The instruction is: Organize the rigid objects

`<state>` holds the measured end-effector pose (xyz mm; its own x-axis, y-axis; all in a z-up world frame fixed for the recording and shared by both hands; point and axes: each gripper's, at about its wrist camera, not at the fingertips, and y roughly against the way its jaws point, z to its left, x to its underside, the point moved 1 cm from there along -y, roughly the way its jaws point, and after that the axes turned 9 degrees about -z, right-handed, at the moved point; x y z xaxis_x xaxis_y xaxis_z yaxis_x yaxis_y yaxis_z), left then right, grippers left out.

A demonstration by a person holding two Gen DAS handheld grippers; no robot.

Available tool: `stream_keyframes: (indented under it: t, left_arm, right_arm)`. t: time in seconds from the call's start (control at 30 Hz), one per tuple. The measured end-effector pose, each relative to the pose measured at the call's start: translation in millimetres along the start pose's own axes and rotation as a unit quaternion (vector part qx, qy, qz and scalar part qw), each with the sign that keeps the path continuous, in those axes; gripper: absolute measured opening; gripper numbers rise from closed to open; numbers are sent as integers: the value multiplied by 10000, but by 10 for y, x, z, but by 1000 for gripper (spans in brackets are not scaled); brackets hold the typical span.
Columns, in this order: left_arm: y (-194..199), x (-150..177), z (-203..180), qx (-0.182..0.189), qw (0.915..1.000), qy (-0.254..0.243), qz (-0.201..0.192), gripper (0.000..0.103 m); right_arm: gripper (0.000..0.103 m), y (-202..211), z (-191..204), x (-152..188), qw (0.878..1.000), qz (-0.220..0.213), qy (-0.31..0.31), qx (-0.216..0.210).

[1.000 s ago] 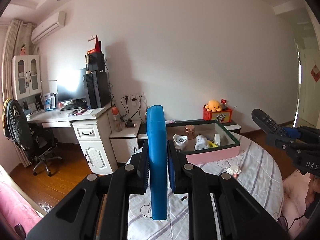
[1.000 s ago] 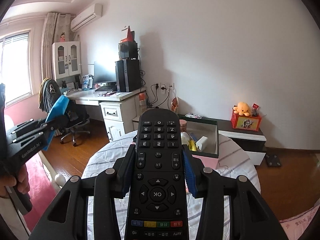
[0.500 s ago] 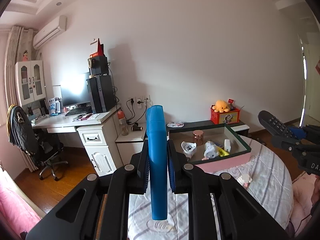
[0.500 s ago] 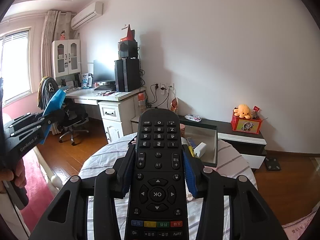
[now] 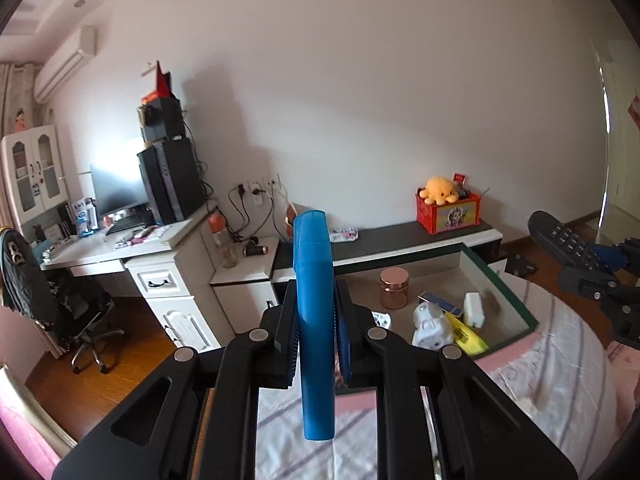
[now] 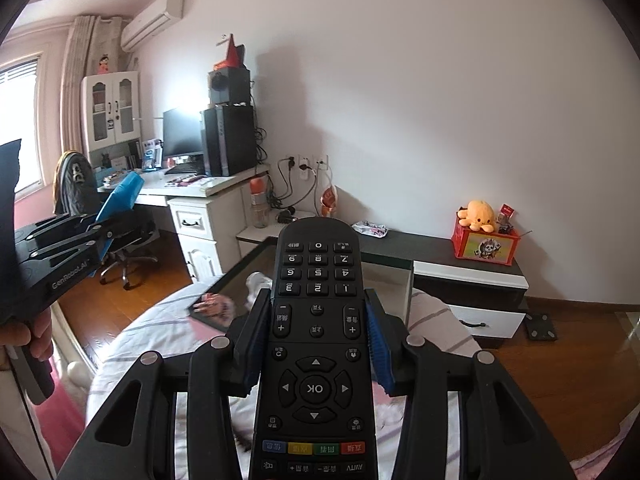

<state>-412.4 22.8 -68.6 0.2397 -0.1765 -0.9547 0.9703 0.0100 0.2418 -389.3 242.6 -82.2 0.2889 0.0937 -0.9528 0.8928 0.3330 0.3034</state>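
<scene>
A flat blue case (image 5: 314, 320) stands on edge between the left gripper's (image 5: 316, 322) pads. The black remote (image 6: 316, 340) (buttons up, number keys farthest out) lies lengthwise in the right gripper's (image 6: 318, 344) pinch.

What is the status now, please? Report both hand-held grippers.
Left hand-held gripper shut on blue case. Right hand-held gripper shut on remote control. Open box ahead, partly filled; nothing blocking.

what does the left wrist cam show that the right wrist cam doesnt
Only the left wrist view shows the box's contents: a copper jar, a white charger and a yellow packet. Only the right wrist view shows the remote's button face and the window. Both show the blue case, the desk and the orange plush.
</scene>
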Motion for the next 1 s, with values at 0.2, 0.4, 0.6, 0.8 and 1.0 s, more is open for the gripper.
stream_keyframes:
  t: [0.2, 0.4, 0.6, 0.8, 1.0]
  left_arm:
    - [-697, 126, -188, 170, 9991, -33, 374, 15]
    - [-1235, 421, -352, 372, 9955, -58, 864, 15]
    - [-1478, 666, -396, 416, 9923, -39, 1167, 15]
    - [-1499, 765, -402, 457, 9915, 20, 1214, 17]
    - [-1489, 817, -387, 396, 9917, 46, 1219, 19]
  right_arm:
    - [45, -573, -271, 86, 9994, 323, -70, 46]
    - [45, -1150, -409, 240, 9976, 689, -111, 8]
    - [45, -1548, -407, 463, 9942, 1057, -76, -179]
    - [45, -1617, -316, 547, 9937, 1089, 109, -221]
    - [45, -1650, -298, 605, 9946, 1010, 121, -215]
